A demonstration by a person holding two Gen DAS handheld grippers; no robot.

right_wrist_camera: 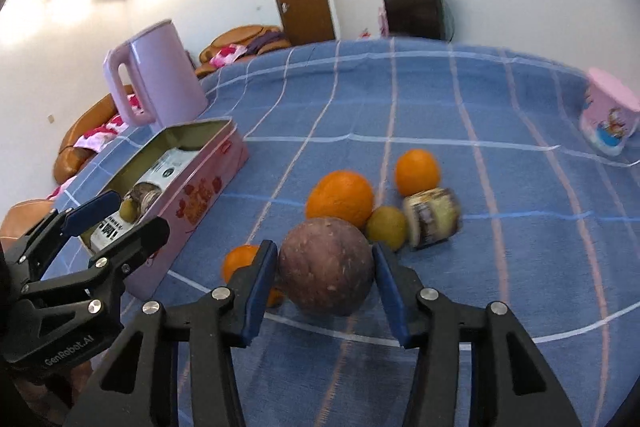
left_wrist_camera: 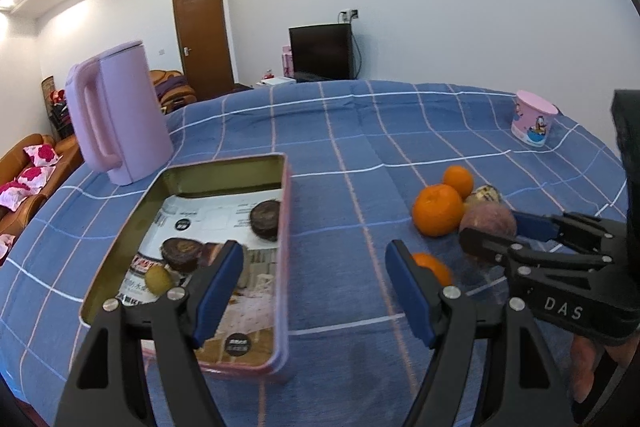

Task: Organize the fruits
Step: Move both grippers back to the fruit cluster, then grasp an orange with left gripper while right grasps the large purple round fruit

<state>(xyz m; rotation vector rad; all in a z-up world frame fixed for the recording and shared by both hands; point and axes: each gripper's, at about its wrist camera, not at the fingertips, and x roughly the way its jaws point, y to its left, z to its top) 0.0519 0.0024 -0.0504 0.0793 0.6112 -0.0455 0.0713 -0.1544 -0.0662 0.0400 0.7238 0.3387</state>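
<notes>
Between the blue pads of the right gripper [right_wrist_camera: 326,281] sat a round brownish-purple fruit [right_wrist_camera: 326,267], both pads against its sides, the fruit low over the checked blue cloth of the tabletop [right_wrist_camera: 460,99]. Just behind it lay a large orange [right_wrist_camera: 340,199], a small yellow-green fruit [right_wrist_camera: 386,228], a second orange [right_wrist_camera: 417,172] and a small wrapped roll with dark print [right_wrist_camera: 432,217], all clustered close together. A smaller orange [right_wrist_camera: 240,261] showed partly behind the left pad.

To the left, the left gripper [left_wrist_camera: 316,291] hung with its jaws spread and nothing between them, over the near right edge of an open pink tin box [left_wrist_camera: 282,267]. Inside the box, on a printed sheet, lay two dark round fruits [left_wrist_camera: 265,219] [left_wrist_camera: 182,254] and one small yellow-green fruit [left_wrist_camera: 158,279]. The box stood well apart from the fruit cluster, on the same cloth.

Beyond the box stood a lilac kettle [left_wrist_camera: 116,115] with its handle toward the camera. Far to the right, near the tabletop's edge, a pink cartoon cup [left_wrist_camera: 534,123] stood alone.
</notes>
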